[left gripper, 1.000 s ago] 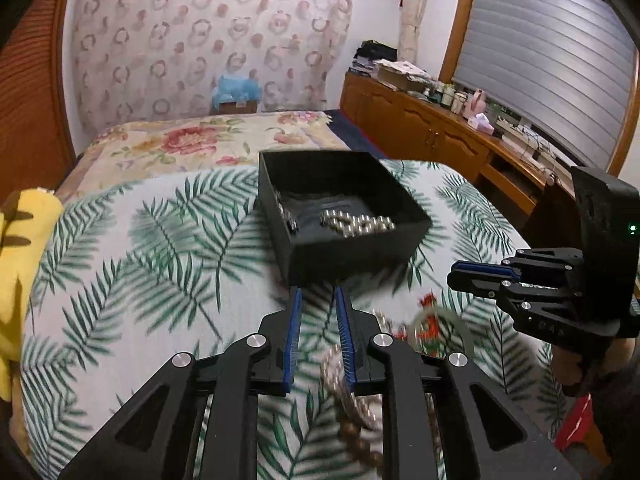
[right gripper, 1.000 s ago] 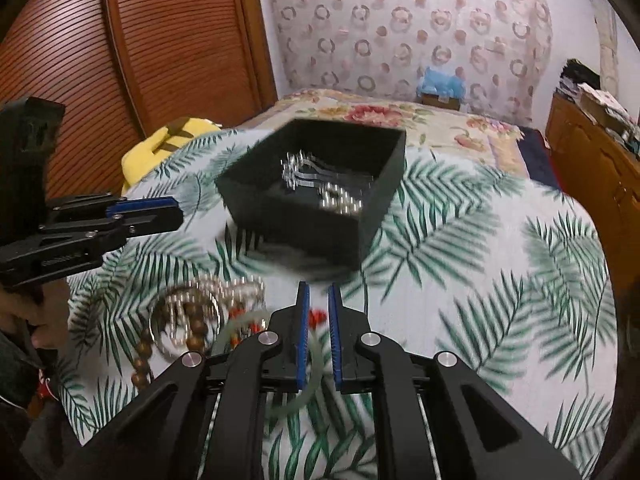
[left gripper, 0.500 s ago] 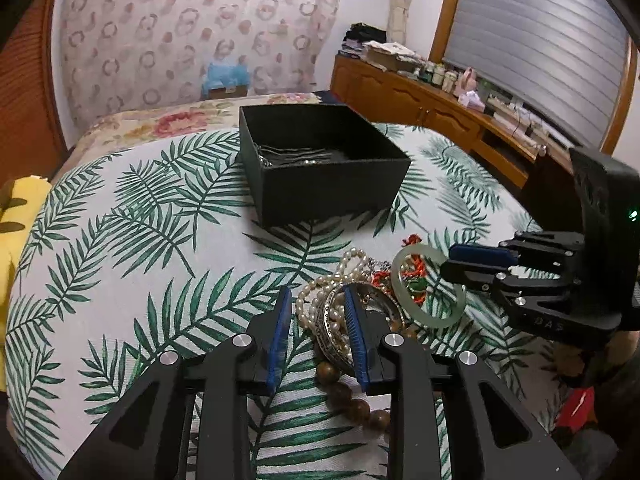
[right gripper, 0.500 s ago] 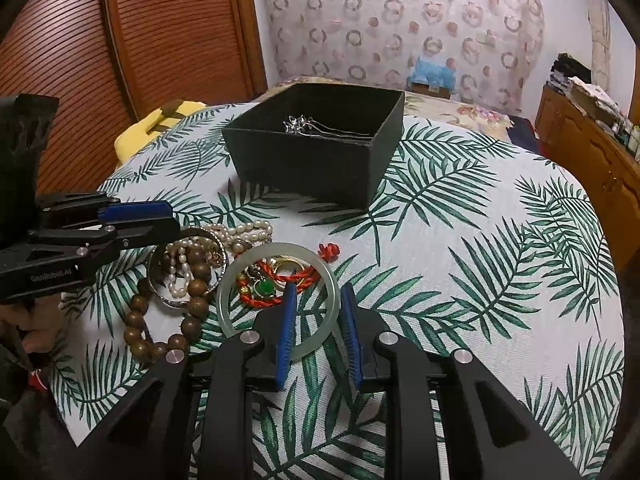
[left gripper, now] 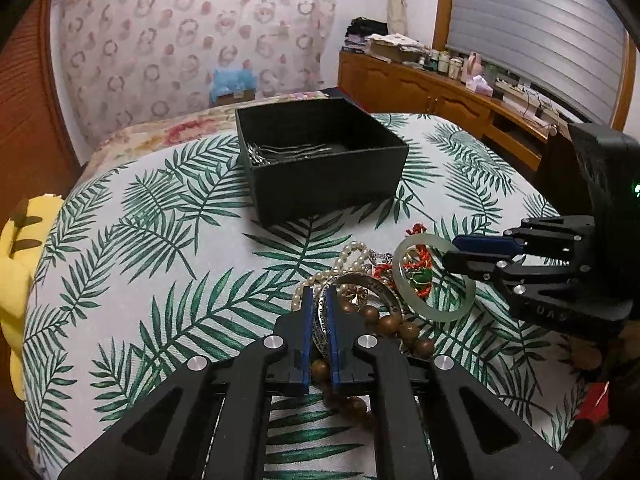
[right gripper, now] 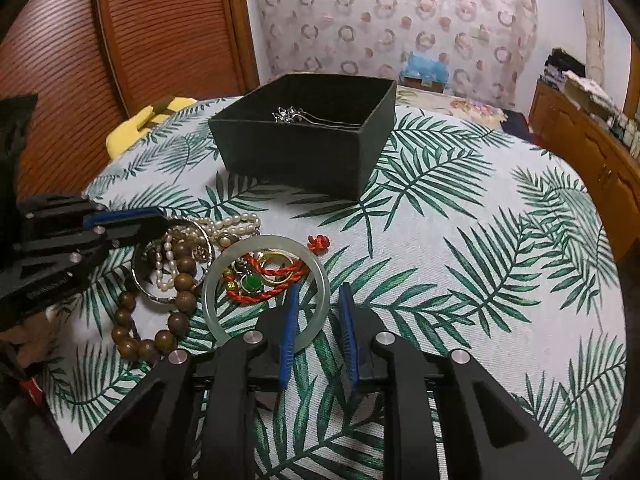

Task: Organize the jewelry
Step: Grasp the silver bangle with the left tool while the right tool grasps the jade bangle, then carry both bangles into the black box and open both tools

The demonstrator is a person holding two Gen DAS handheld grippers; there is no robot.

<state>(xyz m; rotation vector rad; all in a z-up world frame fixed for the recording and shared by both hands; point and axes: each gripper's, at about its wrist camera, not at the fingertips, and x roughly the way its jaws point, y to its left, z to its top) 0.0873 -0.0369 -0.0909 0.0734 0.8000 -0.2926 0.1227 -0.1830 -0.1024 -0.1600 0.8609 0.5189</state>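
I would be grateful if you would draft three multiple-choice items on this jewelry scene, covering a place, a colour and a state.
1. Where do the silver hairpins lie?
A. inside the black box
B. on the tablecloth beside the box
C. inside the jade bangle

2. What colour is the cord lying inside the jade bangle?
A. blue
B. red
C. white

3. How is the left claw set?
A. wide open above the box
B. shut on nothing
C. closed on the silver bangle

Answers: 1 A, the pins show over the box wall; 2 B, the cord is plainly red; 3 C, the bangle's rim sits between the blue pads.
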